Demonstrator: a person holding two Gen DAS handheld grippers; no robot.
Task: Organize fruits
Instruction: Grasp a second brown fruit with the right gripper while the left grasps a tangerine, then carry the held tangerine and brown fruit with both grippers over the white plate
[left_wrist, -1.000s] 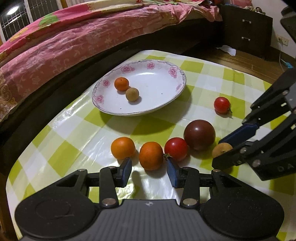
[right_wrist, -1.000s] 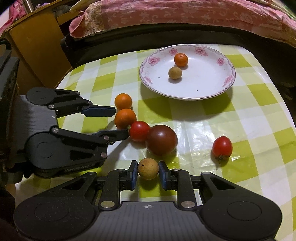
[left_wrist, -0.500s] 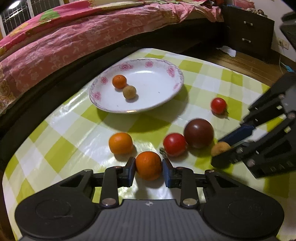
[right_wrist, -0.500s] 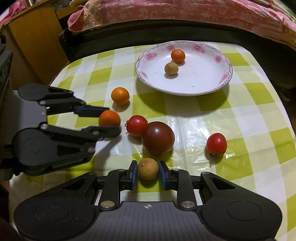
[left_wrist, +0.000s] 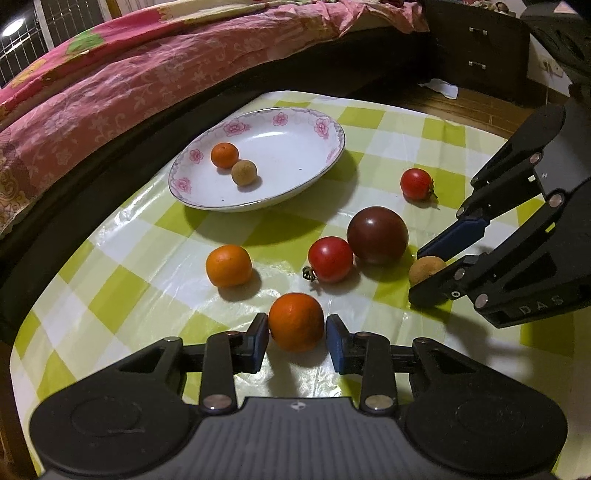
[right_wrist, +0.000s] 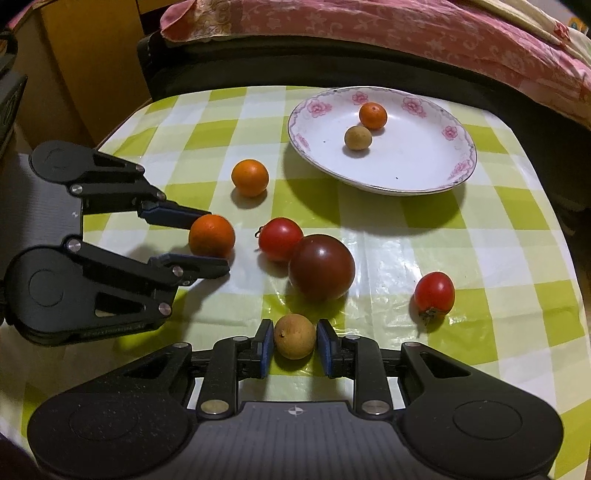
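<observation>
My left gripper (left_wrist: 296, 341) is shut on an orange (left_wrist: 296, 326) near the table's front; the right wrist view shows that orange (right_wrist: 211, 236) between its fingers. My right gripper (right_wrist: 294, 347) is shut on a small brown fruit (right_wrist: 294, 336). From the left wrist view it (left_wrist: 417, 275) comes in from the right. The floral plate (left_wrist: 325, 129) at the back holds a small orange (left_wrist: 224, 155) and a brown fruit (left_wrist: 243, 172). Loose on the cloth lie another orange (left_wrist: 229, 266), a red tomato (left_wrist: 330, 259), a dark tomato (left_wrist: 377, 236) and a small red tomato (left_wrist: 416, 183).
The table wears a green-and-white checked cloth (left_wrist: 399, 140). A bed with a pink cover (left_wrist: 129, 81) runs close behind it. A dark dresser (left_wrist: 480, 55) stands at the back right, and a wooden cabinet (right_wrist: 85, 66) beside the table's far left corner.
The left gripper shut on the orange and drew it back, away from the red tomato. The right gripper stayed shut on the brown fruit and barely shifted.
</observation>
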